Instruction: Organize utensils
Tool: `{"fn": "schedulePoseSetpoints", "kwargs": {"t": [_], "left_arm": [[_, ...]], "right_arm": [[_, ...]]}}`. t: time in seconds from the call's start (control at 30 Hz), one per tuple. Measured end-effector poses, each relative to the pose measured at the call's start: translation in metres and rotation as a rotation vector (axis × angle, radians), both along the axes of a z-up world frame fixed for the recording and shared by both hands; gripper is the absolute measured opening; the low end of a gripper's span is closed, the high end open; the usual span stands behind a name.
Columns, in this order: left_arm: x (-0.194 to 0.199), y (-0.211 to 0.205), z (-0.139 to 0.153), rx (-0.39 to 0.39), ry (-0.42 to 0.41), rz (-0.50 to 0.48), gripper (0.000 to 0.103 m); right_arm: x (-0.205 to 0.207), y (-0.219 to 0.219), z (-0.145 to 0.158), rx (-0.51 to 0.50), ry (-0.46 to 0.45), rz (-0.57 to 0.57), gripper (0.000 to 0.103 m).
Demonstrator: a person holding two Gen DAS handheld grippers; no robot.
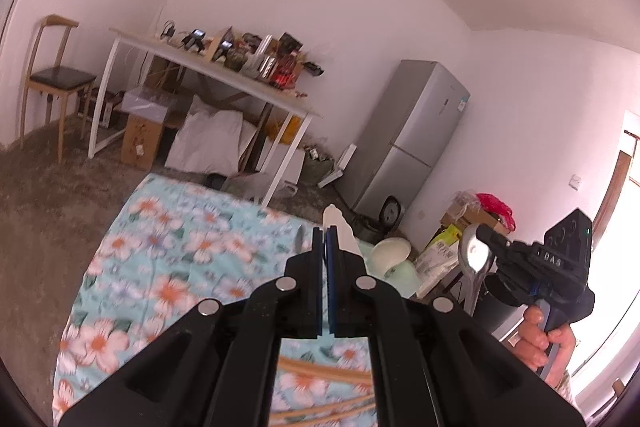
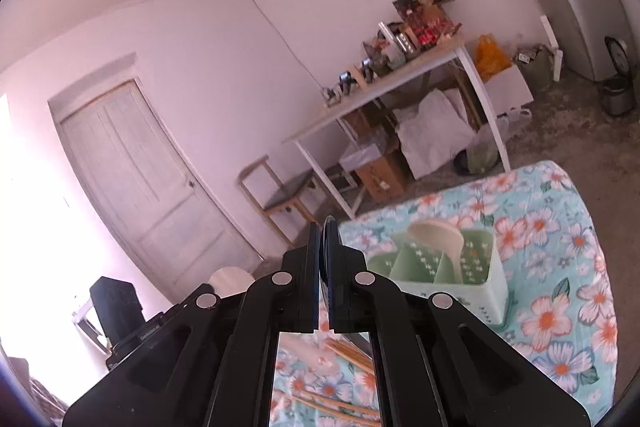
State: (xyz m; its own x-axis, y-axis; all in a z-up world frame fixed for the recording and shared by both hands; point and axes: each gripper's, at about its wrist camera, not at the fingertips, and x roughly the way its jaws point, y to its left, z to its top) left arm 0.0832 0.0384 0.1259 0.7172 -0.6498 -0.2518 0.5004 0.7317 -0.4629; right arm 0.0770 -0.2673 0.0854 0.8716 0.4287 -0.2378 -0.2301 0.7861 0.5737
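Steel spoon [image 1: 475, 259] clamped in my right gripper [image 1: 486, 233], raised beside the green caddy [image 2: 452, 271]; stiff, light, slick, so grip mid-handle. Left gripper [image 1: 324, 231] pinches a cream utensil [image 1: 340, 227]. Chopsticks [image 2: 348, 349] lie before the caddy.

The right gripper [image 1: 486, 233] housing bears the letters "DAS".

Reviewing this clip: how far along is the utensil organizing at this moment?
Partly done. A cream ladle already stands in the green caddy. In hand: the right gripper holds a metal spoon in the air, and the left gripper is shut, with a white utensil at its tips, grip unclear. Left: wooden chopsticks lie on the floral cloth.
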Motion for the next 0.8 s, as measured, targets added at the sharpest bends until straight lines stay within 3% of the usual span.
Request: {"fn": "schedulePoseSetpoints", "kwargs": {"t": [0.17, 0.27, 0.37, 0.53, 0.8], "left_arm": [[0.005, -0.022, 0.039, 0.019, -0.116, 0.008, 0.001], [0.006, -0.04, 0.06, 0.108, -0.235, 0.062, 0.001], [0.014, -0.058, 0.066, 0.202, -0.296, 0.104, 0.001], [0.036, -0.093, 0.056, 0.38, -0.324, 0.163, 0.001], [0.072, -0.127, 0.013, 0.532, -0.254, 0.16, 0.001]], "right_arm": [[0.0, -0.011, 0.005, 0.004, -0.033, -0.014, 0.001], [-0.002, -0.023, 0.006, 0.029, -0.046, -0.014, 0.001], [-0.002, -0.033, 0.007, 0.045, -0.065, -0.02, 0.001], [0.003, -0.048, 0.005, 0.07, -0.088, -0.015, 0.001], [0.01, -0.062, -0.01, 0.106, -0.061, -0.005, 0.001]]}}
